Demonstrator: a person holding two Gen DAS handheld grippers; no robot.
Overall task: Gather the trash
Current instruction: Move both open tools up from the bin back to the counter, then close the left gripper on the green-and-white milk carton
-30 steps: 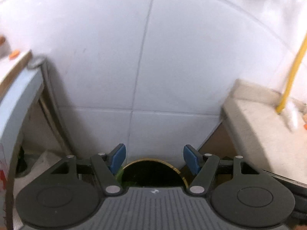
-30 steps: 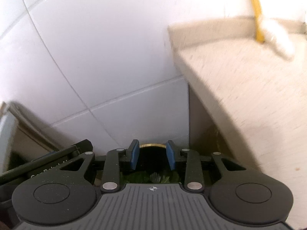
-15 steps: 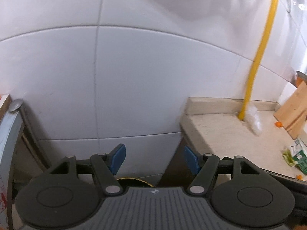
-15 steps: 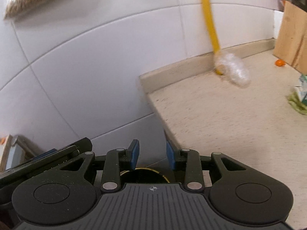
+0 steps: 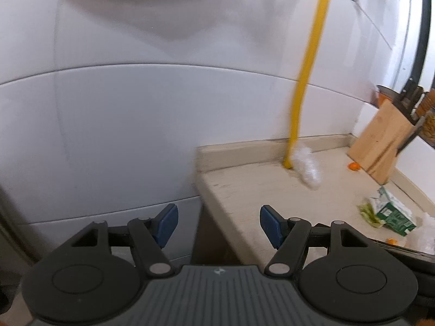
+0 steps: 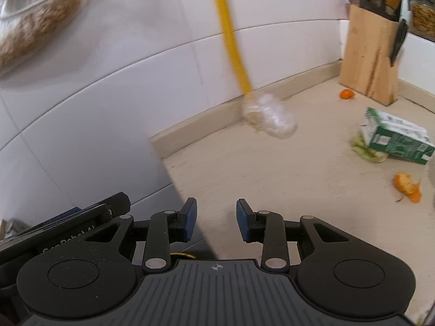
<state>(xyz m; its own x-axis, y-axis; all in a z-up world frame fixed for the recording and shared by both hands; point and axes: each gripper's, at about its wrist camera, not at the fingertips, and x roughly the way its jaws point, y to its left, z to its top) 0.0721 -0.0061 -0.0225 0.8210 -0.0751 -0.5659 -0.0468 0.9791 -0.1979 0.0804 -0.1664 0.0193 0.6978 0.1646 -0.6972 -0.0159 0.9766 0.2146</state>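
Note:
Trash lies on a beige counter (image 6: pixel 272 179): a crumpled clear plastic wad (image 6: pixel 269 116) (image 5: pixel 307 167), a green-and-white carton (image 6: pixel 397 138) (image 5: pixel 391 212) lying on its side with green scraps (image 6: pixel 364 149) beside it, and orange peel (image 6: pixel 407 186). My right gripper (image 6: pixel 216 209) hangs open over the counter's left corner, nothing between its blue pads. Also open and holding nothing, my left gripper (image 5: pixel 218 214) hovers at the counter's left edge (image 5: pixel 206 190). A sliver of a gold bin rim (image 6: pixel 182 255) shows under the right gripper.
A yellow pipe (image 6: pixel 231 32) runs down the white tiled wall (image 5: pixel 136 122) to the counter behind the plastic wad. A wooden knife block (image 6: pixel 372 51) stands at the far right with a small orange piece (image 6: pixel 346 93) near it. The left gripper's body (image 6: pixel 81 222) sits close on the right one's left.
Both grippers have risen from over the dark round bin and swung right. The bin has dropped almost out of view and the counter with its trash has come in. Jaws unchanged.

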